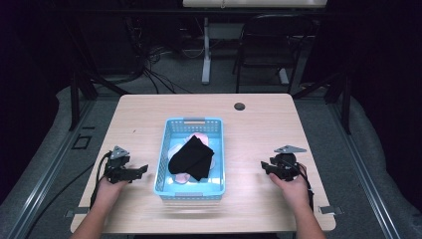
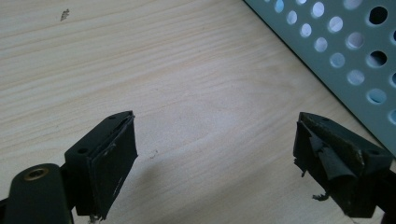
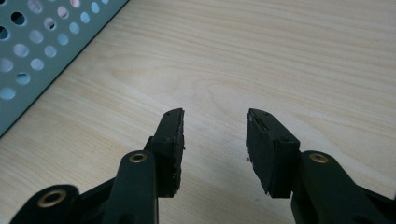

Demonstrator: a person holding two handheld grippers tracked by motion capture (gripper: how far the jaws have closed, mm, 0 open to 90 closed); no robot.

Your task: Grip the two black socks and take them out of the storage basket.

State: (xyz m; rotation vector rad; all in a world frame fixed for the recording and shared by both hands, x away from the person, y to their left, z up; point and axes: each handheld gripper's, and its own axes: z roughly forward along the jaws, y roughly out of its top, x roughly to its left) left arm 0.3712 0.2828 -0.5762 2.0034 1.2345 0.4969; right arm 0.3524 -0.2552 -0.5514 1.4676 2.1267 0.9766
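Two grippers sit on the table, one in each hand. The left gripper has its jaws spread wide with nothing between them; in the left gripper view bare wood shows in the gap, and the pad on one jaw is frayed and peeling. The right gripper is also released, its jaws apart over bare wood in the right gripper view, a narrower gap than the left's. Both point inward toward the one basket, which stands between them near the table's middle, just beside the left gripper and a little farther from the right. The basket is light blue, rectangular, with walls pierced by round holes and a handle slot at each short end. In it lies one black sock, folded and set diagonally on pink items whose count I cannot tell.
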